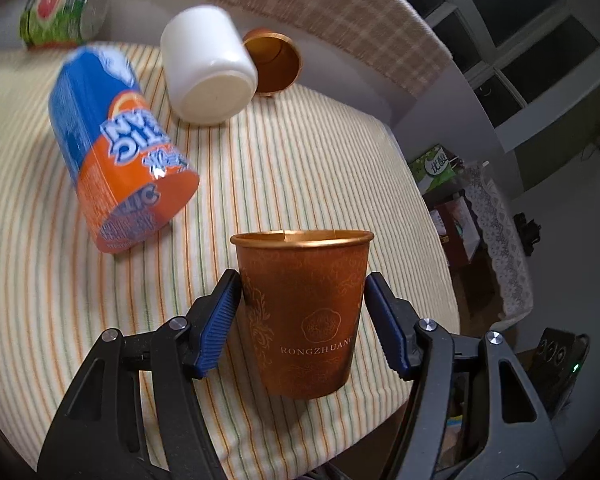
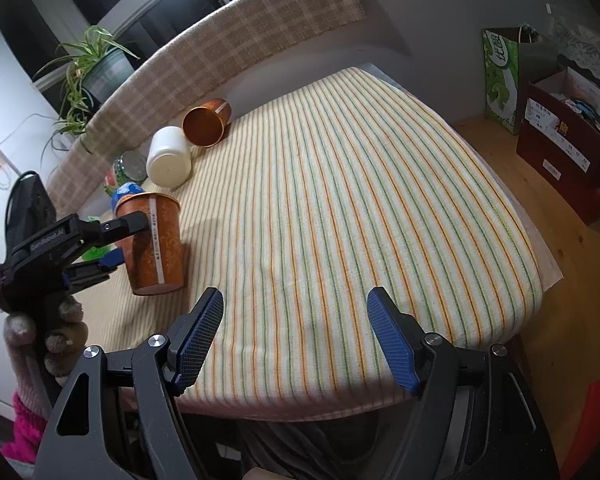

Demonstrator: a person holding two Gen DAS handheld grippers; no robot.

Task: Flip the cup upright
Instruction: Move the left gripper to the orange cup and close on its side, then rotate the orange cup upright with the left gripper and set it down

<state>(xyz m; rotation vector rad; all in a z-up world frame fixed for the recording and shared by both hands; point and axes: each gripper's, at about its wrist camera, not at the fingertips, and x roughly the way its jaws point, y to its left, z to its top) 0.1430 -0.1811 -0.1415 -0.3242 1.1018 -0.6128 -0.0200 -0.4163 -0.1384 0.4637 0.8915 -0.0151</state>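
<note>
An orange paper cup [image 1: 306, 316] printed RONGZHUANG stands upright, mouth up, on the striped tablecloth [image 1: 300, 168]. My left gripper [image 1: 300, 320] has a blue pad on each side of it; whether the pads press the cup or stand just off it, I cannot tell. The cup also shows in the right wrist view [image 2: 154, 248] with the left gripper [image 2: 118, 242] around it. A second orange cup [image 1: 274, 62] lies on its side at the far edge; it also shows in the right wrist view [image 2: 206, 122]. My right gripper [image 2: 296, 340] is open and empty above the cloth's near edge.
A white jar [image 1: 208, 66] and a blue-and-orange container [image 1: 116, 148] lie on their sides beyond the cup. A green-labelled bottle [image 1: 64, 10] lies at the far left. A potted plant [image 2: 96, 64] stands behind the checked backrest. Boxes [image 2: 560, 136] stand on the floor at right.
</note>
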